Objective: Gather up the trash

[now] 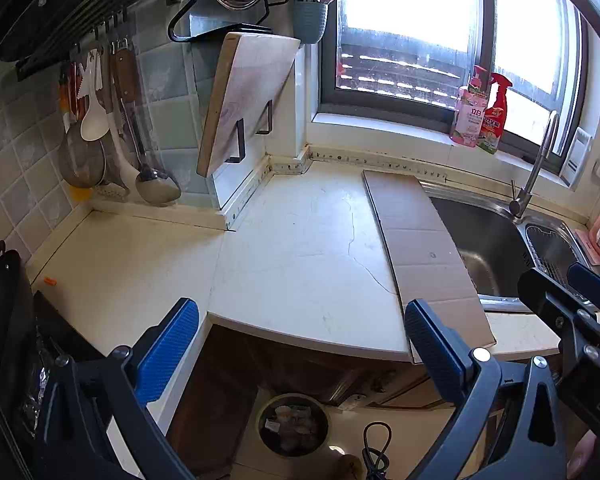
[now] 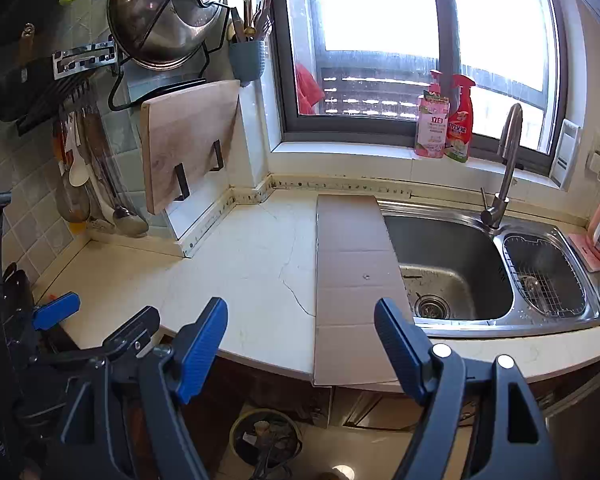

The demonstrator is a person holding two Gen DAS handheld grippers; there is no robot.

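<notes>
tiled wall (image 1: 28,152), bright window (image 2: 379,40), pale countertop (image 2: 240,272), steel sink (image 2: 451,264).

A flat cardboard sheet (image 2: 351,280) lies on the table (image 2: 240,280), running from the back edge to past the front edge and covering the left rim of the sink (image 2: 451,264). Two bottles (image 2: 445,120) stand on the windowsill behind the sink. A bin (image 2: 266,438) sits on the floor below the front edge.
</notes>
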